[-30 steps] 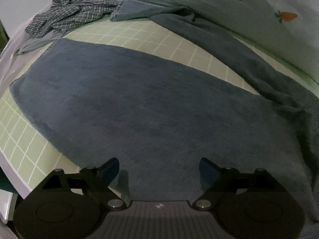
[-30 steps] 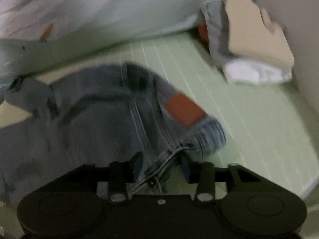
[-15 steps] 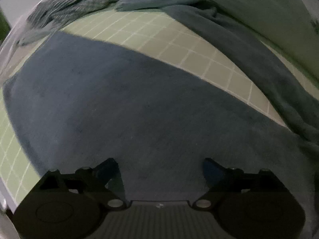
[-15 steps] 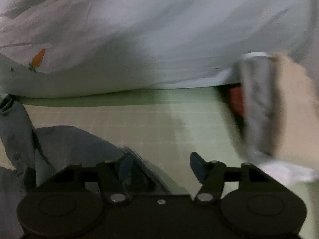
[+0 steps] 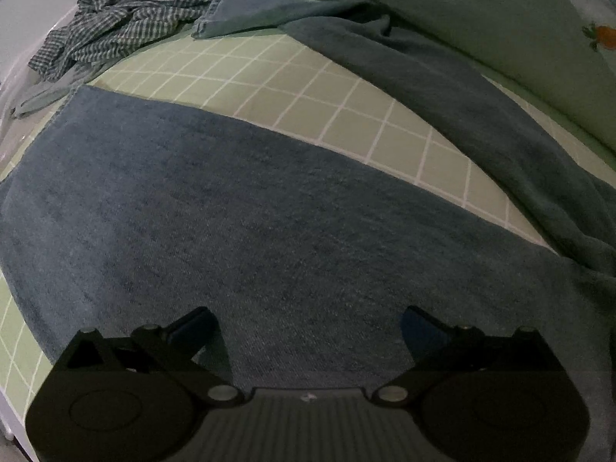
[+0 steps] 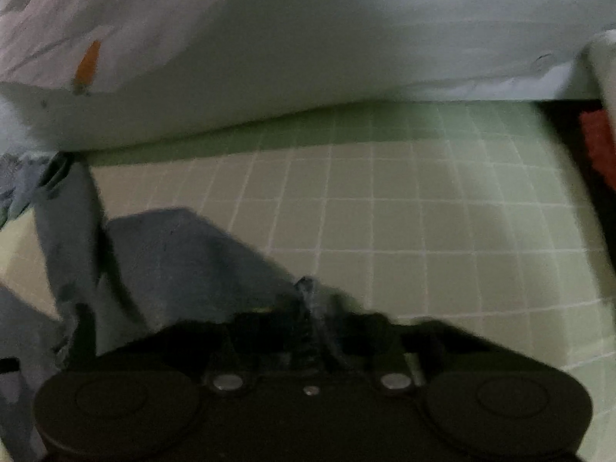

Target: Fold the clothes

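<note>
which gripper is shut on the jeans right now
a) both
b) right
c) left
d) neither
b) In the right wrist view the right gripper has its fingers closed on a bunched edge of the jeans, though that picture is blurred. In the left wrist view the left gripper is spread wide over the flat denim, with nothing between its fingers.

The right wrist view was motion-blurred; the right gripper's (image 6: 313, 331) fingertips were smeared, and the jeans (image 6: 184, 261) ran off the left edge. A red item (image 6: 598, 142) was cropped, unidentifiable.
</note>
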The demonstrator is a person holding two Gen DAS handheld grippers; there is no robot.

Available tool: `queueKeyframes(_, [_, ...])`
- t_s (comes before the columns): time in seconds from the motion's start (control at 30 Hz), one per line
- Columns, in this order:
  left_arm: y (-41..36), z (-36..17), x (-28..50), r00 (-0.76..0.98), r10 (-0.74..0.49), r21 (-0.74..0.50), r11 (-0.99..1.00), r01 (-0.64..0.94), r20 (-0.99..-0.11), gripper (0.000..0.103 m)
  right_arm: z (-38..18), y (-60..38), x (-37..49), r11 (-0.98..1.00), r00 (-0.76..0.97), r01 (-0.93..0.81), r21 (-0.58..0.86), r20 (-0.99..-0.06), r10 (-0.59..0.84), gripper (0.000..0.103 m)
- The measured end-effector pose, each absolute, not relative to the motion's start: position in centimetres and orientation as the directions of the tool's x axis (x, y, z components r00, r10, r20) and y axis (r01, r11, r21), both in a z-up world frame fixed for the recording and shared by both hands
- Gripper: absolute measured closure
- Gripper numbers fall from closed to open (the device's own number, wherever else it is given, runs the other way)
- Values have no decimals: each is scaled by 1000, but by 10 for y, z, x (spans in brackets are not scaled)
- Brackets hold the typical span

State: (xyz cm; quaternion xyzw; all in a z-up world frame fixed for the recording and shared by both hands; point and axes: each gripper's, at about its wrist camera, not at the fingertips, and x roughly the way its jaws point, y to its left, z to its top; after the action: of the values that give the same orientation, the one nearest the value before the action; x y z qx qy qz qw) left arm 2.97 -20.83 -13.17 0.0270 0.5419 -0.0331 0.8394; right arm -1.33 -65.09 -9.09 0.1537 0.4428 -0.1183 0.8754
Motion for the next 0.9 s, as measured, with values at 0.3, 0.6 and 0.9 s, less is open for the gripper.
queueKeyframes(0.3, [-208,-132,27,431,-28,9,997,82,-902,0,-21,-728,-59,720,763,580,381,-563,-317,90])
queueKeyframes(0.6, [-210,-132,26,434,-21,9,998,68,-901,0,-52,-775,-75,597,673,695,401,-656,-343,69])
queueKeyframes(0.9, [-210,-132,23,443,-4,11,999,32,-896,0,-97,-768,-59,597,510,768,233,-786,-350,50])
